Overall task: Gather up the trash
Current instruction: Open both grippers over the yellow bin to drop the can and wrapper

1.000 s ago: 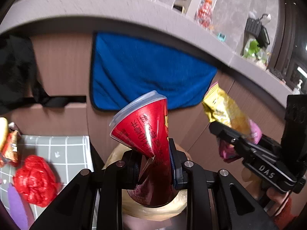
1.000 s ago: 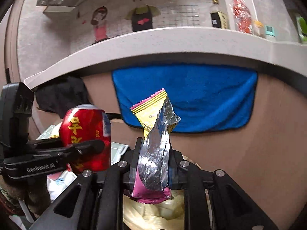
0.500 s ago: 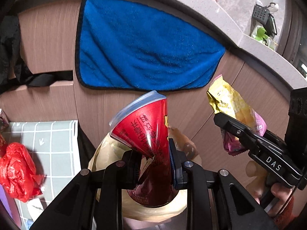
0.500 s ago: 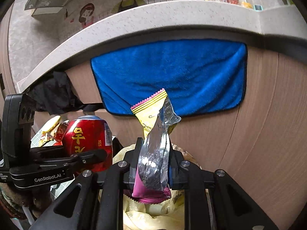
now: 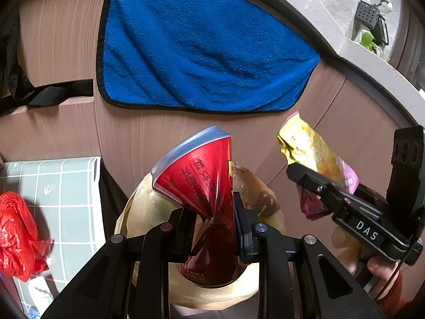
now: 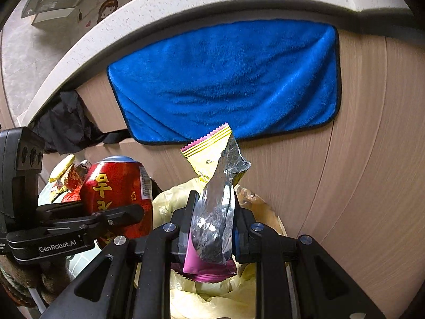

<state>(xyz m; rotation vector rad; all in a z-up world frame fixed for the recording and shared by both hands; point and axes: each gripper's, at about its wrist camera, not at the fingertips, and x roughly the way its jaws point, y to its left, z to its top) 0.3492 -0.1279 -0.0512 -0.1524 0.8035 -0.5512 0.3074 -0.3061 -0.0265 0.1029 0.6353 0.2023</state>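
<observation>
My left gripper [image 5: 212, 228] is shut on a crushed red drink can [image 5: 202, 186], held above a bin lined with a pale yellow bag [image 5: 148, 212]. My right gripper [image 6: 209, 226] is shut on a yellow, pink and silver snack wrapper [image 6: 212, 199], also above the yellow bag [image 6: 220, 300]. The right gripper with the wrapper [image 5: 313, 159] shows at the right of the left wrist view. The left gripper with the can [image 6: 117, 188] shows at the left of the right wrist view.
A blue towel [image 5: 202, 50] hangs on the wooden cabinet front [image 6: 372, 159] behind the bin. At the left, a grey checked mat [image 5: 69, 186] holds a crumpled red bag [image 5: 18, 234]. More wrappers [image 6: 63, 175] lie behind the can.
Both grippers have moved forward and down toward the bin, so the yellow bag shows larger below the can and the wrapper. Both grips are unchanged.
</observation>
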